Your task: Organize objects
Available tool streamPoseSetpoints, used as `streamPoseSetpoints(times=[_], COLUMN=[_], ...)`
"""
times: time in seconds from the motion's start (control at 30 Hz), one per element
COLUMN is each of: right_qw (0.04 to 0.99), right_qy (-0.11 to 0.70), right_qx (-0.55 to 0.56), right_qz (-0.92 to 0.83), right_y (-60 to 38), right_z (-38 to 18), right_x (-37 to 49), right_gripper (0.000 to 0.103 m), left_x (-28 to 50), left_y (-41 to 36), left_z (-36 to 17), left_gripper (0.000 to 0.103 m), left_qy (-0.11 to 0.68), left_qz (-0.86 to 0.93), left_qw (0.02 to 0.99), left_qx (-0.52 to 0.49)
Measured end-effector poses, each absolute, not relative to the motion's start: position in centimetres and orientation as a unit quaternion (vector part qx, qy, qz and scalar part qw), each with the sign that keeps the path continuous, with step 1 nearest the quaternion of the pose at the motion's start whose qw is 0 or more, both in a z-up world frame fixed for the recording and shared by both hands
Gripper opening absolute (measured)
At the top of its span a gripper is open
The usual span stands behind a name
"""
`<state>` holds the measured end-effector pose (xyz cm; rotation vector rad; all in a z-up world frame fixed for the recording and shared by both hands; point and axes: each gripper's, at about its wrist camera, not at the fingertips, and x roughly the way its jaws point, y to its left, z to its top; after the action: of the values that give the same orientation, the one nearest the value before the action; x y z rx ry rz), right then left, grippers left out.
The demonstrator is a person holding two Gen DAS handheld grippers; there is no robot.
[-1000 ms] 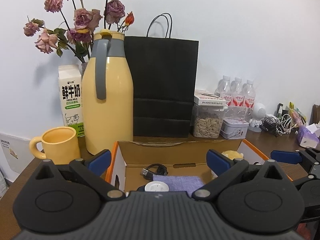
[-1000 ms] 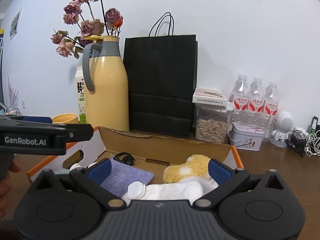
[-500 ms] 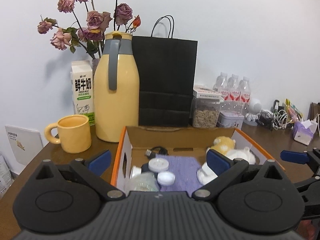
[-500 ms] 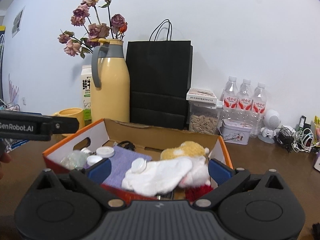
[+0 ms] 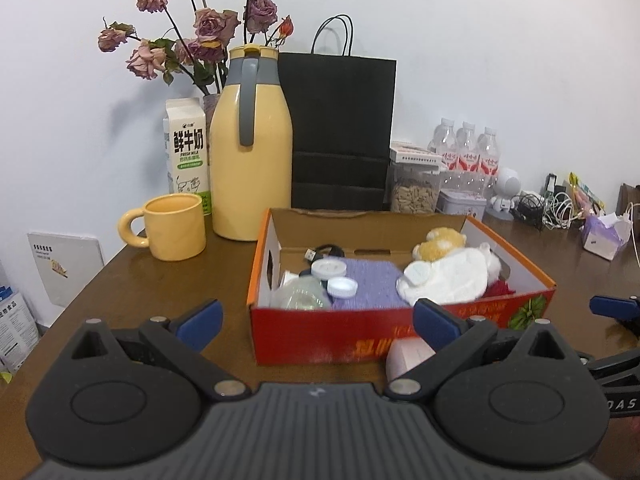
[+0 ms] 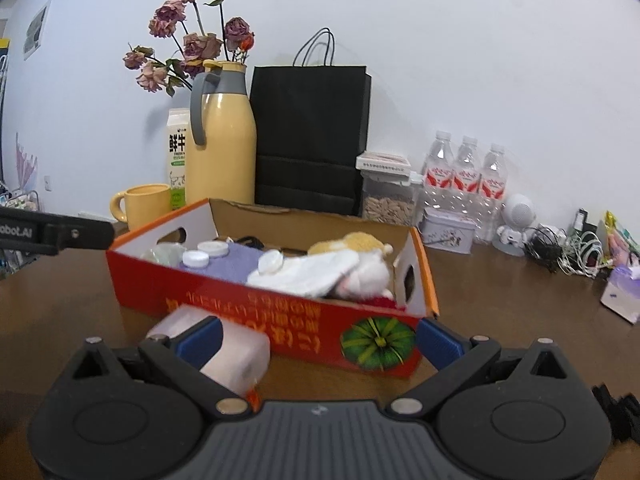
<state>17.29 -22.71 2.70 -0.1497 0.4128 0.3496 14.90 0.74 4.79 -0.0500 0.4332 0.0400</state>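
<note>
A red and orange cardboard box (image 5: 360, 336) (image 6: 280, 312) stands open on the brown table. Inside lie a purple cloth (image 5: 368, 280), white-capped jars (image 5: 329, 268) (image 6: 196, 258), a clear bottle (image 5: 302, 298), a black cable (image 5: 322, 251), a white cloth (image 5: 444, 278) (image 6: 308, 272) and a yellow plush toy (image 5: 438, 242) (image 6: 352, 242). A pale pink container (image 6: 224, 344) (image 5: 406, 362) lies on the table just in front of the box. My left gripper (image 5: 316, 320) and right gripper (image 6: 318, 338) are both open and hold nothing, pulled back in front of the box.
Behind the box stand a yellow jug (image 5: 250, 152), a black paper bag (image 5: 342, 132), a milk carton (image 5: 187, 152), a yellow mug (image 5: 172, 232), dried roses (image 5: 192, 36), a seed jar (image 5: 414, 192), water bottles (image 5: 466, 156), a tin (image 6: 448, 230). Cables (image 6: 568, 248) and a tissue pack (image 5: 604, 234) lie right.
Both grippers have drawn back and up from over the box, so its red front wall and the pink container in front of it now show. Both stay open.
</note>
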Motion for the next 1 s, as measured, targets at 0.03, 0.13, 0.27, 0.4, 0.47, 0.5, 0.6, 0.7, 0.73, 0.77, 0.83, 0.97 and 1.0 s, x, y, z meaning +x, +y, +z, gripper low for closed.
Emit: streamPoseSetpoints(times=[0.03, 0.13, 0.27, 0.4, 0.47, 0.5, 0.6, 0.7, 0.73, 0.77, 0.83, 0.97, 1.0], right_qw=[0.961, 0.958, 0.953, 0.943, 0.936, 0.934, 0.928, 0.923, 0.922, 0.920, 0.916, 0.910, 0.908], right_qy=[0.206, 0.216, 0.230, 0.256, 0.269, 0.272, 0.279, 0.286, 0.289, 0.292, 0.300, 0.310, 0.312], right_qx=[-0.073, -0.072, -0.078, -0.082, -0.083, -0.085, -0.092, -0.106, -0.110, -0.113, -0.112, -0.104, -0.106], right_qz=[0.172, 0.171, 0.182, 0.197, 0.211, 0.217, 0.231, 0.235, 0.234, 0.235, 0.240, 0.256, 0.258], right_y=[-23.1, -24.0, -24.9, -25.1, -24.9, -24.7, -23.8, -22.6, -22.2, -21.9, -21.5, -21.0, -20.8], right_z=[2.6, 2.1, 1.3, 0.2, -0.3, -0.5, -0.7, -0.8, -0.9, -1.0, -1.3, -1.7, -1.8], right_x=[17.0, 16.2, 15.2, 14.9, 14.9, 15.0, 15.4, 16.5, 17.0, 17.4, 18.2, 19.4, 19.6], right_gripper=[0.103, 0.103, 0.101, 0.086, 0.084, 0.081, 0.066, 0.054, 0.052, 0.046, 0.044, 0.044, 0.044], left_x=[14.6, 14.0, 13.2, 12.5, 12.3, 12.2, 12.0, 11.9, 11.9, 11.8, 11.8, 12.0, 12.1], left_y=[0.7, 0.8, 1.0, 1.1, 1.3, 1.3, 1.6, 1.9, 2.0, 2.1, 2.4, 2.5, 2.5], left_z=[4.7, 4.4, 3.9, 3.5, 3.3, 3.3, 3.1, 3.0, 3.0, 3.0, 3.0, 3.1, 3.1], left_gripper=[0.103, 0.103, 0.103, 0.103, 0.103, 0.103, 0.103, 0.103, 0.103, 0.103, 0.103, 0.103, 0.103], left_qy=[0.217, 0.224, 0.232, 0.238, 0.240, 0.241, 0.242, 0.244, 0.244, 0.244, 0.245, 0.243, 0.244], left_qz=[0.021, 0.025, 0.031, 0.037, 0.039, 0.040, 0.044, 0.048, 0.049, 0.051, 0.053, 0.051, 0.051], left_qw=[0.976, 0.974, 0.972, 0.970, 0.970, 0.969, 0.969, 0.968, 0.968, 0.968, 0.967, 0.968, 0.968], left_qx=[-0.025, -0.027, -0.027, -0.030, -0.032, -0.033, -0.035, -0.038, -0.039, -0.040, -0.043, -0.043, -0.043])
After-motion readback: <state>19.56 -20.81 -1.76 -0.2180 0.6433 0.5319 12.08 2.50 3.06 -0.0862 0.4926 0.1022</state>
